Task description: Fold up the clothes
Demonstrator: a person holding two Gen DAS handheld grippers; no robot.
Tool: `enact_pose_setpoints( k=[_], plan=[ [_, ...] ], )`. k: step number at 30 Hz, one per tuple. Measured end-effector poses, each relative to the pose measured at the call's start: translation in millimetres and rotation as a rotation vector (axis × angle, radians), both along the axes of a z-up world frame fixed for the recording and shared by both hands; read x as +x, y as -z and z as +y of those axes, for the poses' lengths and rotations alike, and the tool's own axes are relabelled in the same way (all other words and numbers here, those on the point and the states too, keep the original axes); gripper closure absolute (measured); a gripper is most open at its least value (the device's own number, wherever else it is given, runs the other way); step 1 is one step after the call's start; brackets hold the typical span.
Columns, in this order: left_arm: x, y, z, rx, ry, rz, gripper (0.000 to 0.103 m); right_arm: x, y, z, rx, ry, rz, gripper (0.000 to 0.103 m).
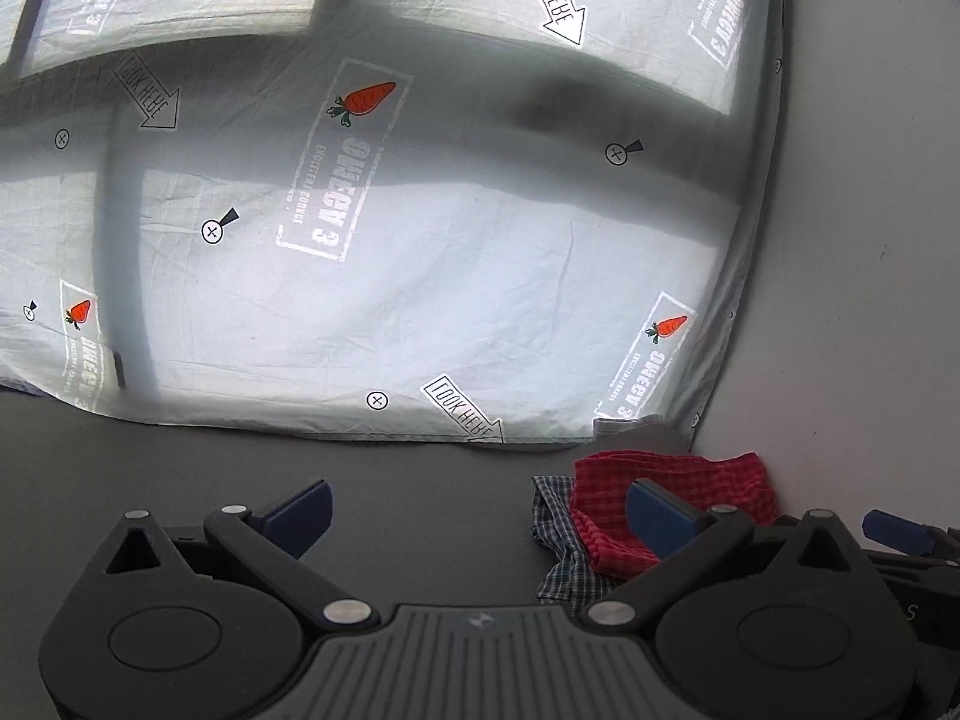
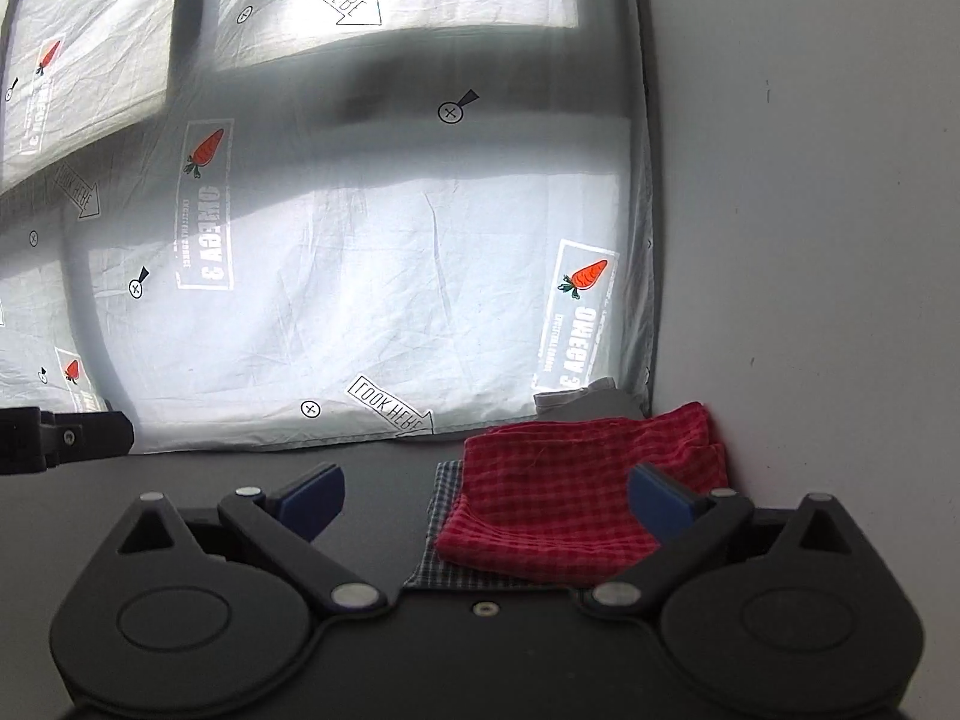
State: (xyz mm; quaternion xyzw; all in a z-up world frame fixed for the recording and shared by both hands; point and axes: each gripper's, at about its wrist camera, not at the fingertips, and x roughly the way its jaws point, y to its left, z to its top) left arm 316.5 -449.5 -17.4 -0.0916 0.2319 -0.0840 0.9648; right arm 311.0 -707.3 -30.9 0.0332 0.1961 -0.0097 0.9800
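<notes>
— Clothes folded and stacked at the far right corner of the dark worktop (image 2: 240, 480): what lies there?

— Red checked cloth (image 2: 558, 504) on top, folded flat, resting on a blue-and-white checked garment (image 2: 441, 516) whose edge shows along its left and near side. Behind both, a grey folded piece (image 2: 600, 402) sits against the hanging sheet.

— And the tongs?

— Both pairs stand spread wide, nothing between the blue pads. The left tongs (image 1: 474, 516) are above bare worktop with the stack off to their right; their right pad overlaps the red cloth in the left wrist view, but whether it touches I cannot tell. The right tongs (image 2: 486, 498) point almost straight at the stack, the red cloth showing between and beyond the fingers, with no pad pressing on it.

— What is the backdrop?

— White printed sheet (image 1: 480, 276), backlit, hanging behind the worktop, with carrots, mirrored lettering and arrows on it. Dark bars of shadow cross it. Plain pale wall (image 2: 810, 240) runs down the right side, meeting the sheet at the corner where the stack lies.

— Anything else in frame?

— Black bracket (image 2: 66, 438) juts in from the left edge of the right wrist view. In the left wrist view, a blue pad of the other tool peeks in at the far right edge.
</notes>
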Motion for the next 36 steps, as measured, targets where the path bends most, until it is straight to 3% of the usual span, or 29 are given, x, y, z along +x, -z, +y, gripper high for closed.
enact_pose_setpoints(
  k=[4, 12, 14, 17, 21, 27, 30, 36],
  plan=[
    [-47.3, -1.9, 46.8, -0.066, -0.019, 0.039, 0.0, -44.6, -12.1, 48.0, 0.001, -0.057, -0.009, 0.001],
    [-118.0, -17.1, 140.4, -0.007, -0.118, 0.064, 0.0, -107.3, -29.4, 159.6, 0.016, -0.163, -0.015, 0.001],
    [-130.4, -20.8, 167.9, 0.046, -0.122, 0.094, 0.0, -120.8, -31.0, 191.1, 0.041, -0.166, -0.012, 0.001],
    [-154.3, -25.6, 215.5, 0.127, -0.082, 0.074, 0.0, -139.2, -32.1, 239.1, 0.071, -0.153, -0.009, 0.001],
    [-176.5, -33.0, 289.9, 0.09, -0.045, 0.116, 0.0, -165.4, -37.0, 318.7, 0.07, -0.127, -0.023, 0.001],
    [-209.8, -43.6, 382.9, 0.18, -0.072, 0.146, 0.0, -208.9, -50.8, 418.6, 0.053, -0.108, 0.035, 0.001],
    [-223.9, -45.9, 414.4, 0.231, -0.066, 0.181, 0.0, -227.9, -61.1, 466.9, -0.051, -0.068, 0.126, 0.001],
    [-258.2, -41.7, 450.3, 0.232, -0.042, 0.247, 0.0, -263.1, -66.9, 506.0, -0.038, -0.072, 0.246, 0.001]
  ],
)
